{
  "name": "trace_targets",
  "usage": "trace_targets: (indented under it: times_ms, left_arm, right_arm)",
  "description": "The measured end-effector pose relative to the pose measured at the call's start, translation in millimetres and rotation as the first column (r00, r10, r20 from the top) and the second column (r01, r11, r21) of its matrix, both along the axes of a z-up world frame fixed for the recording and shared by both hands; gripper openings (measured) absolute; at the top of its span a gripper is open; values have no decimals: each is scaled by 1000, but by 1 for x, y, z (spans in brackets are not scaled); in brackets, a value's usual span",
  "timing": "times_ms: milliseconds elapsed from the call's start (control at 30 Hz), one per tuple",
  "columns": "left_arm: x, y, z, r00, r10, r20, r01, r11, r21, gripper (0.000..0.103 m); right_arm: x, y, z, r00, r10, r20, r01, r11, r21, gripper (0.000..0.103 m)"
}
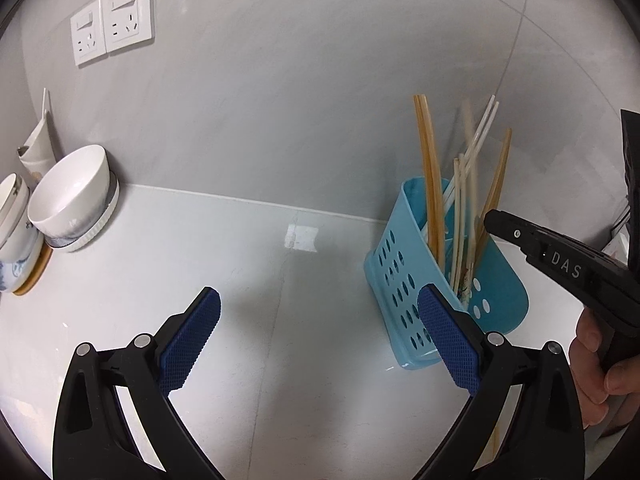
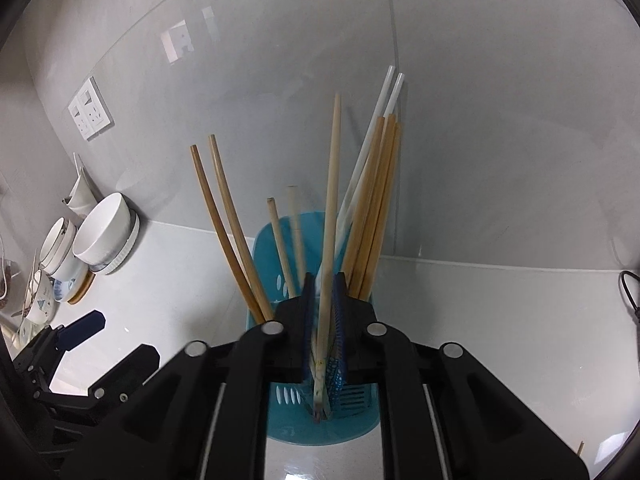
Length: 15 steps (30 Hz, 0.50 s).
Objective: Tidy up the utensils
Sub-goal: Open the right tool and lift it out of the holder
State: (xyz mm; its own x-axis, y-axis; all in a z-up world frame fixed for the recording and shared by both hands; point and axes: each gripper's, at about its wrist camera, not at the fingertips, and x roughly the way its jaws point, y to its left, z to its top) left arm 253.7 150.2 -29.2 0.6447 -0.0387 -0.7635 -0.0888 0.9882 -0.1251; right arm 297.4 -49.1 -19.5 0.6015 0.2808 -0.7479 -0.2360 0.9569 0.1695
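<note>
A light blue perforated utensil holder (image 1: 404,280) stands on the white counter and holds several wooden and white chopsticks (image 1: 430,176). My left gripper (image 1: 320,320) is open and empty, just left of the holder. My right gripper (image 2: 323,292) is above the holder (image 2: 276,240), shut on a pale wooden chopstick (image 2: 331,200) whose lower end reaches down into the holder. The right gripper also shows in the left wrist view (image 1: 560,264), at the holder's right side.
White bowls (image 1: 72,196) and cups (image 1: 12,220) stand on plates at the far left by the wall. Wall sockets (image 1: 112,20) are above them. A black cable (image 2: 628,296) lies at the right. The grey wall is close behind the holder.
</note>
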Motion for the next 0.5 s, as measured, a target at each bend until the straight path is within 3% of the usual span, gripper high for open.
trace_targets:
  times_ms: [100, 500]
  left_arm:
    - [1, 1, 0, 1000, 2, 1, -2, 1000, 3, 97]
    - [-10, -8, 12, 1000, 4, 11, -4, 1000, 9, 97]
  right_arm:
    - [-3, 0, 1, 1000, -2, 4, 3, 1000, -11, 36]
    - [-29, -16, 18, 999, -23, 35, 24, 999, -33, 73]
